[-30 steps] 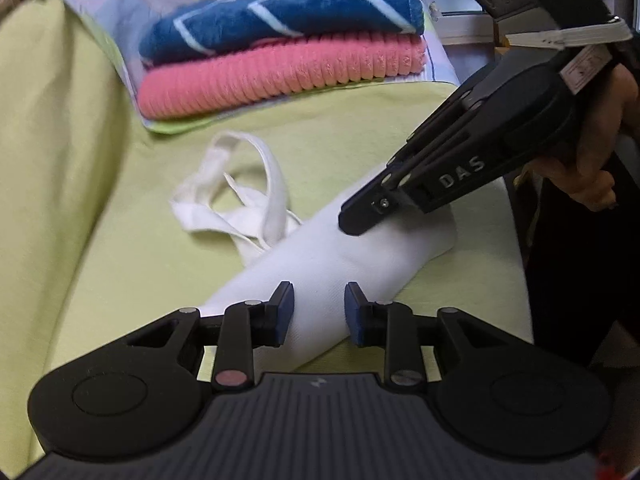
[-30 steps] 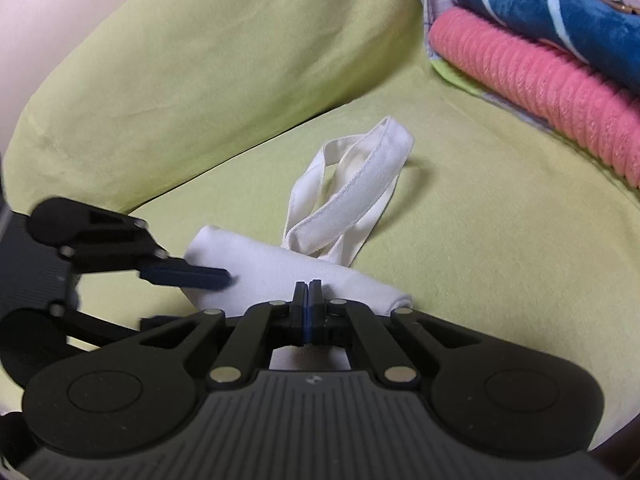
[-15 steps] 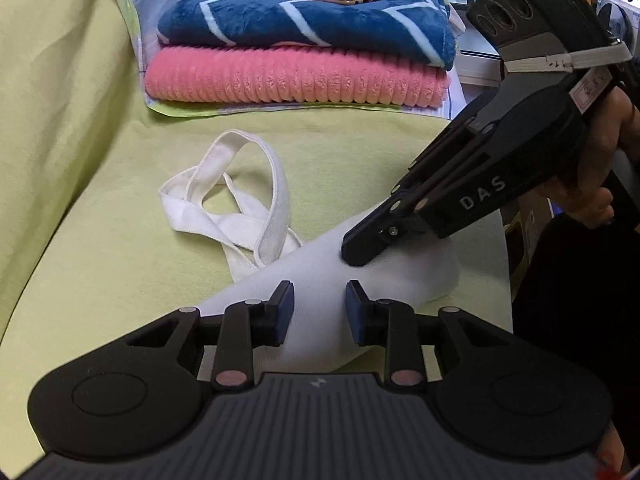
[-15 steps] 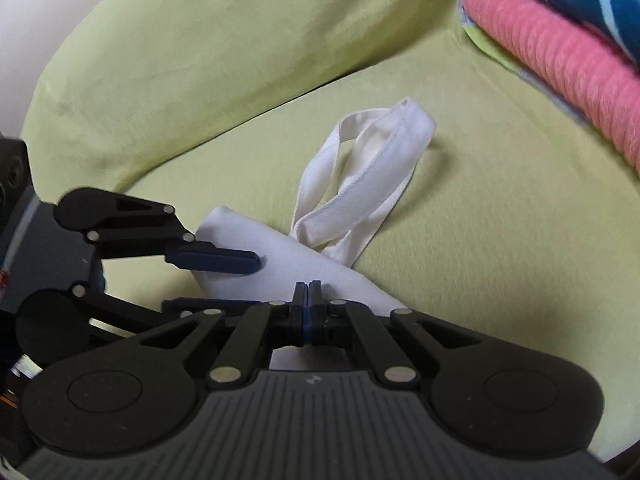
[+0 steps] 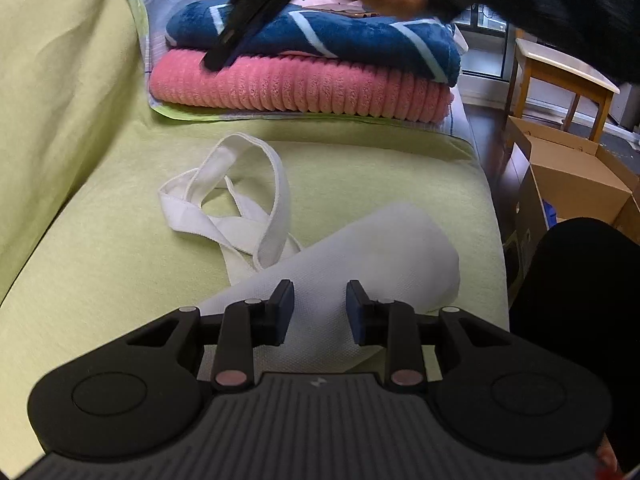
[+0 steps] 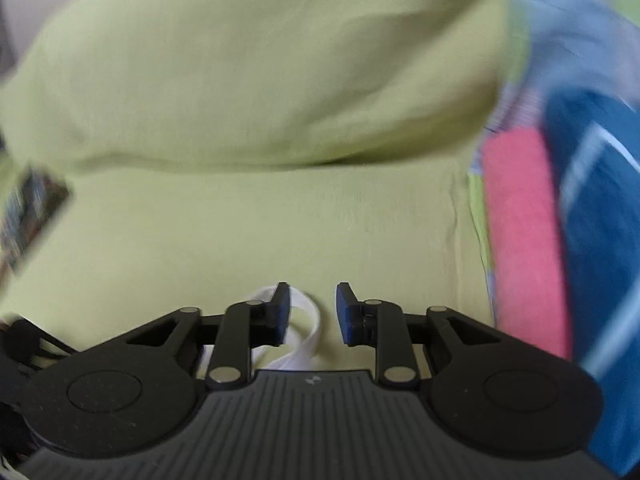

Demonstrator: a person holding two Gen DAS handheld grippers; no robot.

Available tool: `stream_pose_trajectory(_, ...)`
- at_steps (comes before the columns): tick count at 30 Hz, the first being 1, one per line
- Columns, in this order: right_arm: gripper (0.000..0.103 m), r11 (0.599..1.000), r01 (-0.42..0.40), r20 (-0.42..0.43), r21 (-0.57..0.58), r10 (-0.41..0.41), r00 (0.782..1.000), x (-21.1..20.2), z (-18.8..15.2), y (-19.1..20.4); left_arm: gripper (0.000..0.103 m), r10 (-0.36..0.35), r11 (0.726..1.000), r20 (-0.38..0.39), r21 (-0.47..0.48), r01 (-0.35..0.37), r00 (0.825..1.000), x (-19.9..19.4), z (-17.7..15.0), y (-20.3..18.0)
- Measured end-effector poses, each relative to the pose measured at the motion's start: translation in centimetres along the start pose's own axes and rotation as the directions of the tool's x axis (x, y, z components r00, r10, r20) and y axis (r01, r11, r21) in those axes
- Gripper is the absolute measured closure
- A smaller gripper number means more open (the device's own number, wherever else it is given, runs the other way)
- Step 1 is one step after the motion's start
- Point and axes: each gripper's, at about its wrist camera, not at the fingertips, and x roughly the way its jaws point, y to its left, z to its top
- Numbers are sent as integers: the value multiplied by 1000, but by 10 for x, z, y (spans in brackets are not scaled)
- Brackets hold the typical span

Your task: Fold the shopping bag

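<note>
The left hand-held gripper (image 5: 320, 306) hovers just above the near end of the folded white shopping bag (image 5: 360, 256), jaws parted with nothing between them; the bag lies on the green sofa seat (image 5: 120, 264) near its front edge. The bag's handles (image 5: 240, 204) lie looped on the seat just beyond the folded body. The right hand-held gripper (image 6: 310, 310), jaws also parted and empty, sits over a handle loop, with the stacked pink towel (image 5: 300, 88) and blue towel (image 5: 340, 40) farther back.
</note>
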Motion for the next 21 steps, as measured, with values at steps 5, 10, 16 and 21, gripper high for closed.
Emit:
stream_pose_trajectory(5,72,998,-18,-166,-62,7,986,85,7,7,67,0,1000,4,-8,0,1000,2,1,1)
stream_pose_trajectory(10,103,986,132,-155,-97,-146,977,98,-3,17,67,-4,1000,3,-11,4,1000,2,2,1)
stream_pose_trajectory(16,103,935,334,-82,-118,-344,935,74,-46,29,67,11,1000,7,-16,-11,1000,2,2,-2)
stream_pose_trajectory(21,86,937,347,-62,-51,-349,935,57,-59,24,67,8,999,-1,-41,-8,1000,4,5,0)
